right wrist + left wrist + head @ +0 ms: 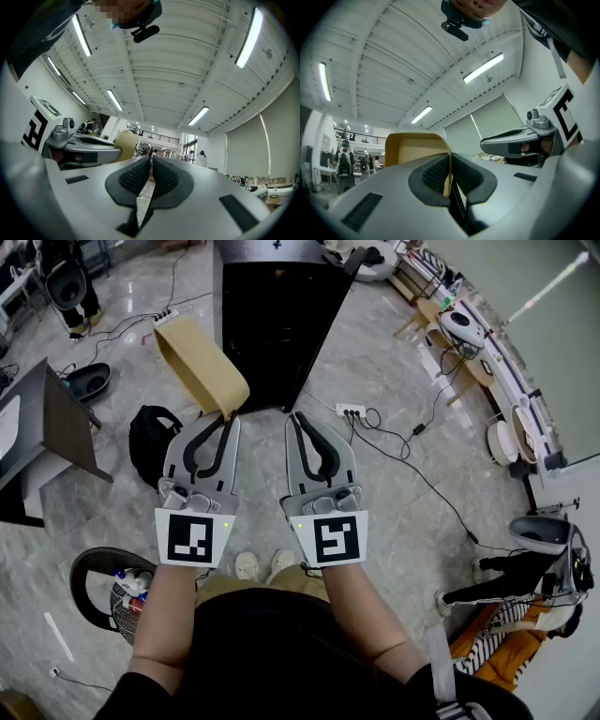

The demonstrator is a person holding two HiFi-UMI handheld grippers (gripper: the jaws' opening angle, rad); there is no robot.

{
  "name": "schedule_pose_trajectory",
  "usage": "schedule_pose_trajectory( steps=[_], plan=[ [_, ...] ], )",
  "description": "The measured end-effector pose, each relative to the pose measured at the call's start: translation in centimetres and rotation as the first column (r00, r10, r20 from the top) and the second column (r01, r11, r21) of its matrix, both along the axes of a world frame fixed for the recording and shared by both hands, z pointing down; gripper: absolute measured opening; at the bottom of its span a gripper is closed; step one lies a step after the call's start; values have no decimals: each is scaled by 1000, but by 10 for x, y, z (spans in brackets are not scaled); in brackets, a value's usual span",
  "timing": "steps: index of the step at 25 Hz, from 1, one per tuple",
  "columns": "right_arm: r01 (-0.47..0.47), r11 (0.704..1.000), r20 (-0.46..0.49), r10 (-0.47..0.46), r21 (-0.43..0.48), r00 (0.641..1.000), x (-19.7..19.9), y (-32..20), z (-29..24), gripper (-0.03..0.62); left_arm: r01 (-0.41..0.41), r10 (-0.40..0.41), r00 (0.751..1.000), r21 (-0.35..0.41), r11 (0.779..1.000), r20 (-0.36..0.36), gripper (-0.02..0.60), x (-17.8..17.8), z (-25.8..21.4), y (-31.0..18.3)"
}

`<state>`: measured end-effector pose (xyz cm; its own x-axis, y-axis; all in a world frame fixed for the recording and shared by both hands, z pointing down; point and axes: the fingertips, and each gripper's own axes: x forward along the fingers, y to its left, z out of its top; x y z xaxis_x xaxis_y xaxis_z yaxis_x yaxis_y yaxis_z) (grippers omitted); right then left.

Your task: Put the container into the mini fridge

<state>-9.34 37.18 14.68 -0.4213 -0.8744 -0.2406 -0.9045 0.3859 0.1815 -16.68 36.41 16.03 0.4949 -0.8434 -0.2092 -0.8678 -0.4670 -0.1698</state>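
The person's bare forearms [169,615] fill the bottom of the head view, each ending in a black-and-white marker cube [194,538] on its gripper. Just beyond, the left claw [228,420] pinches one thin wall of the tan plastic container [192,360], an open box with rounded corners. In the left gripper view that wall stands edge-on between the ribbed black pads of the left claw [450,161], and the hollow of the tan plastic container [415,147] opens towards the camera. Gripping it by the rim wall lets the light box jut out ahead of the claw. It is tilted up and to the left, in the air above the grey marble floor [394,488].

The right claw [298,420] is pressed together on nothing. In the right gripper view the pads of the right claw [151,161] meet with only floor and cables showing below them. It sits beside the left one, likely kept free for the fridge door.

The container hangs just in front of the black mini fridge [277,324], near its left front corner, and is not yet inside. I cannot tell from this angle whether the door is open. A white power strip [350,411] lies on the floor by the fridge's right corner.
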Motion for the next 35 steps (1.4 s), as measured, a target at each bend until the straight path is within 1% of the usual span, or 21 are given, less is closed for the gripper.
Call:
schedule_pose_trajectory(
  steps=[2, 6, 15, 16, 17, 19, 20, 22, 24, 26, 27, 28, 30, 31, 33, 34, 35],
  plan=[
    [1, 1000, -1, -1, 1, 1000, -2, 1, 0, 46, -1, 1, 1000, 2, 1000, -5, 34, -3, -2, 0],
    [4, 1000, -4, -4, 3, 1000, -7, 0, 0, 46, -7, 7, 1000, 7, 1000, 9, 34, -5, -2, -1],
    [5, 1000, -2, -5, 5, 1000, -9, 3, 4, 46, -7, 7, 1000, 3, 1000, -3, 35, -6, 3, 3],
    [5, 1000, 2, -5, 6, 1000, -8, 4, 3, 46, -9, 9, 1000, 7, 1000, 7, 35, -6, 2, 3],
    [5, 1000, 7, -5, 9, 1000, -7, 4, 2, 46, -11, 11, 999, 14, 1000, 36, 34, -5, 2, 2],
    [4, 1000, 13, -4, 15, 1000, -6, 5, -1, 46, -23, 17, 990, 37, 999, 137, 34, -4, 3, 3],
    [3, 1000, 13, -3, 17, 1000, -6, 5, -1, 46, -23, 18, 990, 37, 999, 137, 35, -4, 2, 3],
    [0, 1000, 13, 0, 18, 1000, -6, 4, -1, 46, -16, 15, 998, 21, 1000, 59, 34, -6, 0, 2],
    [-5, 1000, 16, 4, 22, 1000, -6, 3, -1, 46, -21, 18, 997, 32, 999, 78, 34, -6, 0, 1],
    [-4, 1000, 15, 3, 26, 1000, -5, 3, -1, 46, -17, 16, 999, 25, 1000, 31, 35, -6, -1, 1],
    [-3, 1000, 13, 3, 26, 1000, -5, 4, -1, 46, -16, 16, 1000, 24, 1000, 22, 34, -5, -2, 1],
    [-3, 1000, 12, 3, 24, 1000, -5, 4, -1, 46, -19, 18, 999, 29, 999, 43, 35, -4, -3, 2],
    [-5, 1000, 15, 5, 21, 1000, -3, 7, -3, 46, -34, 26, 989, 49, 998, 148, 35, -2, -3, 5],
    [-7, 1000, 17, 7, 22, 1000, -3, 8, -4, 46, -36, 28, 988, 47, 998, 149, 34, -2, -3, 6],
    [-13, 1000, 17, 13, 26, 1000, -2, 12, -5, 46, -29, 27, 998, 25, 999, 52, 34, -3, -3, 8],
    [-18, 999, 17, 17, 26, 1000, -1, 14, -5, 46, -29, 28, 999, 21, 999, 29, 34, -3, -3, 9],
    [-24, 999, 18, 23, 26, 1000, 0, 16, -4, 46, -32, 31, 999, 21, 999, 23, 35, -3, -3, 10]
  ],
)
